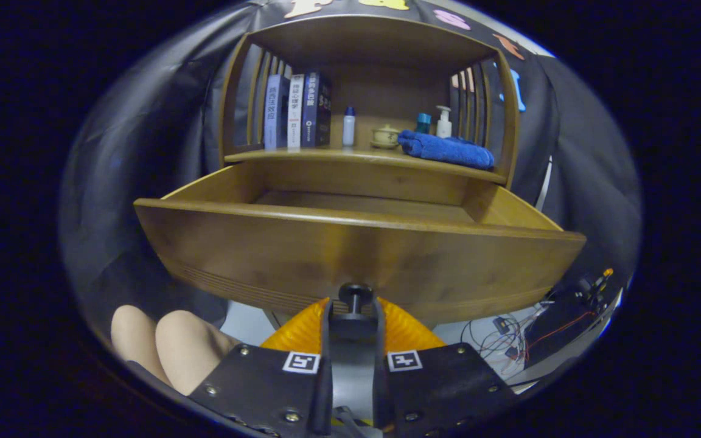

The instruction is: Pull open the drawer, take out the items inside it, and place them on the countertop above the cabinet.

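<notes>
Above, countertop [326,155]; below, drawer [350,243] out, front broadside to tongs [354,310] clamped narrow on knob [355,293].

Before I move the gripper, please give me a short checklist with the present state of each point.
1. Drawer pulled open: ok.
2. Gripper closed around the drawer knob: ok.
3. Items inside the drawer visible: cannot tell, the front panel hides most of the floor.
4. Free space on the countertop between the small bottle and the books: ok.
5. Blue towel occupies the other end: not ok for placing there.
</notes>
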{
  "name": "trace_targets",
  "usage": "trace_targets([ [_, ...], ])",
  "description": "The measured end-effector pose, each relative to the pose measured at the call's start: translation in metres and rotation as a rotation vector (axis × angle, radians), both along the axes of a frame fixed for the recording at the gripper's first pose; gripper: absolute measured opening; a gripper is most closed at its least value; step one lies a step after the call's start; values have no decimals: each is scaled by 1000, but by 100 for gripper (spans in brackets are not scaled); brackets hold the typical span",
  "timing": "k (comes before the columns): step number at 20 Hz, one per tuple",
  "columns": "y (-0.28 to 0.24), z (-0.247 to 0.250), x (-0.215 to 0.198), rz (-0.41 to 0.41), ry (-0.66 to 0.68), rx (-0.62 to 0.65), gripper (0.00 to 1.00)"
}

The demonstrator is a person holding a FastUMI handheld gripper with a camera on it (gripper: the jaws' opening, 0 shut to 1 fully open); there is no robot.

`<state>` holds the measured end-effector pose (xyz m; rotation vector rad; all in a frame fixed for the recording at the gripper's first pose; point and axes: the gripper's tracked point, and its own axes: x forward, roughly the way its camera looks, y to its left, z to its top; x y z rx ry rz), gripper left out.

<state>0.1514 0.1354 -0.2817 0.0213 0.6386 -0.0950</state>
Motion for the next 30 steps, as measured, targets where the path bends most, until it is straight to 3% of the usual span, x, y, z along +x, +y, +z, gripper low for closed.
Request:
trace_targets([
  [6, 2, 9, -10, 39, 15, 55, 42],
  [11, 8, 58, -22, 71, -83, 13, 42],
  [16, 13, 132, 13, 112, -257, 6, 42],
  [21, 12, 173, 67, 150, -383, -42, 42],
  [24, 13, 167, 101, 149, -359, -15, 42],
  [30, 7, 133, 149, 152, -190, 14, 42],
])
